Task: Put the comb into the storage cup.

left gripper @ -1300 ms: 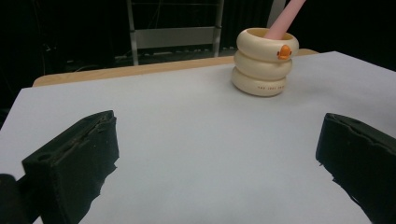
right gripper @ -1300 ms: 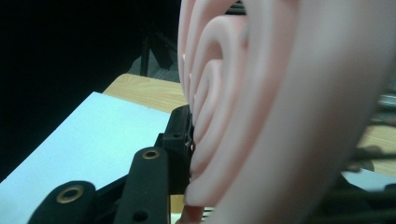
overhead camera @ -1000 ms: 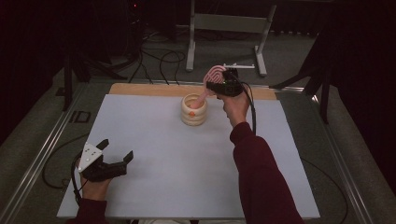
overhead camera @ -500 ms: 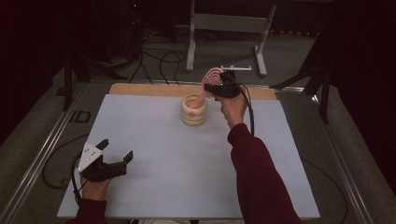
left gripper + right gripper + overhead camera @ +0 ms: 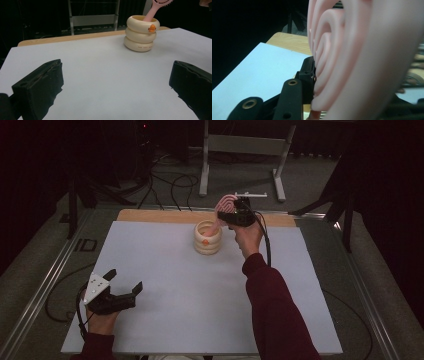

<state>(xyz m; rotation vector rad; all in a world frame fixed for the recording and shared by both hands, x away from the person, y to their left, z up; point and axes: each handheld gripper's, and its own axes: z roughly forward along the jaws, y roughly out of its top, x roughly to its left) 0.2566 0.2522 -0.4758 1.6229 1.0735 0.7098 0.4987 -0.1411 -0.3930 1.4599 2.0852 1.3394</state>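
The right gripper (image 5: 231, 215) pinches the head of the pink hairbrush (image 5: 226, 205), whose handle slants down into the cream ringed holder (image 5: 208, 237) near the table's (image 5: 165, 270) far edge. The left gripper (image 5: 122, 287) rests at the near left corner — jaws spread wide, holding nothing.

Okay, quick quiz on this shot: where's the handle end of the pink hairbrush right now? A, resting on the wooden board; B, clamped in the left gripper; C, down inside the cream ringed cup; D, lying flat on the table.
C: the pink hairbrush slants up out of the cream ringed cup, its head clamped in the right gripper.
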